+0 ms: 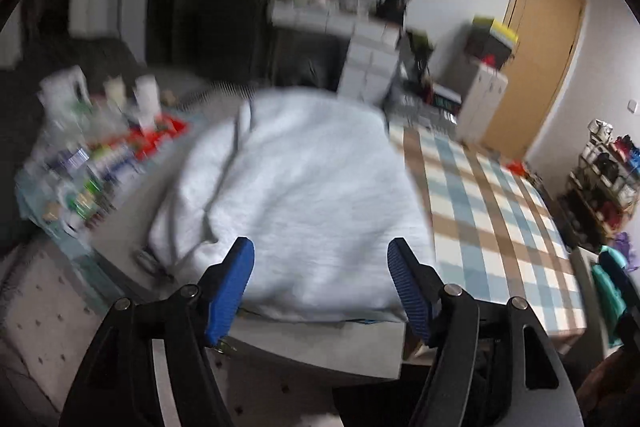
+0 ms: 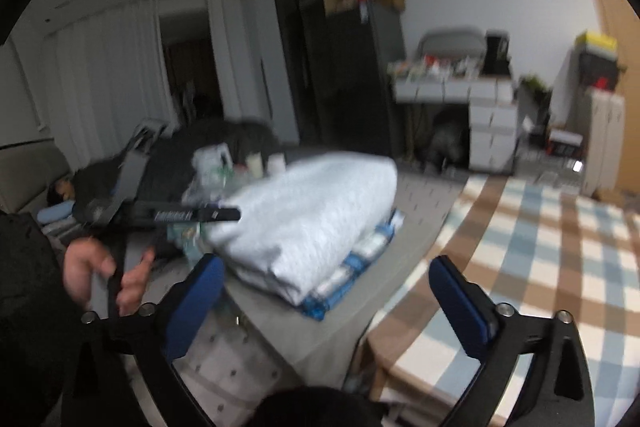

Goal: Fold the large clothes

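Your left gripper (image 1: 320, 259) and right gripper (image 2: 326, 277) both hang released, fingers spread with nothing between them. Beyond them the folded white garment (image 1: 292, 179) rests on the table (image 1: 320, 343). It looks soft, bulky and floppy; take it by a folded edge.

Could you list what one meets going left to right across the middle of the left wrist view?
Cluttered bottles and packets → folded white garment → checked blue-and-brown cloth → shelf rack at the far right.
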The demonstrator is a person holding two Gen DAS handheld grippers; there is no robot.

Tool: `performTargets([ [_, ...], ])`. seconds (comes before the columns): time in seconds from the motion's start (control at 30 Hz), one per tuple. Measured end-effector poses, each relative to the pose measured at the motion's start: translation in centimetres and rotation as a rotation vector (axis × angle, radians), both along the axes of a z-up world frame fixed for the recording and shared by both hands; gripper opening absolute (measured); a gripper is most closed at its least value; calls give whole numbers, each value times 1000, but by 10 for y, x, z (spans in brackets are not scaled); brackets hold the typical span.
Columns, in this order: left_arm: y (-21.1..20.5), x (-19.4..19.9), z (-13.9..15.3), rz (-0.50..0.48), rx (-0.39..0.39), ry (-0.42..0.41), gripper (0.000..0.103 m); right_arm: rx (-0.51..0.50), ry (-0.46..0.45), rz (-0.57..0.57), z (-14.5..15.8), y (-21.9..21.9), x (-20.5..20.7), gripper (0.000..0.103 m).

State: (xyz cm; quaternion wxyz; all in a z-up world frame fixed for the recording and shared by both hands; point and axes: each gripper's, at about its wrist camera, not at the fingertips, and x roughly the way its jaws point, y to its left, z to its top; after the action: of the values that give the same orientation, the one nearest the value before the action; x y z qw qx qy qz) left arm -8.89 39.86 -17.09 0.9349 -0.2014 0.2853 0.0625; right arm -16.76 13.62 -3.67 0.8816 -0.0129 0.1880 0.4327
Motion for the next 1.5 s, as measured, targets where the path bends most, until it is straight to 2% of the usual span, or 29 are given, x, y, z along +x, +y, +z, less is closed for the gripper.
performTargets([
  [0.03,-14,-16,9,39,45,-34,73,25,-34,-1,7,-4,-10,103],
  [0.1,-24,-32,14,70,86,-101,84,55,-92,-17,18,-11,-29,103],
  [0.2,-34,-56,19,124,150,-190,87,78,-150,-42,29,-17,-49,103],
  [0.27,-36,-68,23,224,179,-198,95,79,-188,-53,33,-19,-61,103],
  [0.33,-32,-75,21,281,173,-221,102,74,-210,-64,35,-21,-72,103],
  [0.43,-33,-90,25,318,196,-274,102,102,-199,-76,34,-25,-81,103],
  [0.6,-34,-102,31,279,194,-289,102,134,-163,-51,34,-27,-85,103],
  [0.73,-49,-107,36,296,299,-293,102,134,-169,-80,33,-30,-90,103],
  [0.8,-51,-103,36,293,320,-306,102,121,-167,-93,32,-29,-91,103],
  [0.97,-50,-95,30,268,294,-306,102,123,-177,-119,32,-35,-94,103],
  [1.2,-47,-92,19,247,300,-294,102,145,-172,-138,31,-44,-94,103],
  [1.5,-44,-93,22,243,288,-279,102,135,-186,-147,29,-45,-98,103],
])
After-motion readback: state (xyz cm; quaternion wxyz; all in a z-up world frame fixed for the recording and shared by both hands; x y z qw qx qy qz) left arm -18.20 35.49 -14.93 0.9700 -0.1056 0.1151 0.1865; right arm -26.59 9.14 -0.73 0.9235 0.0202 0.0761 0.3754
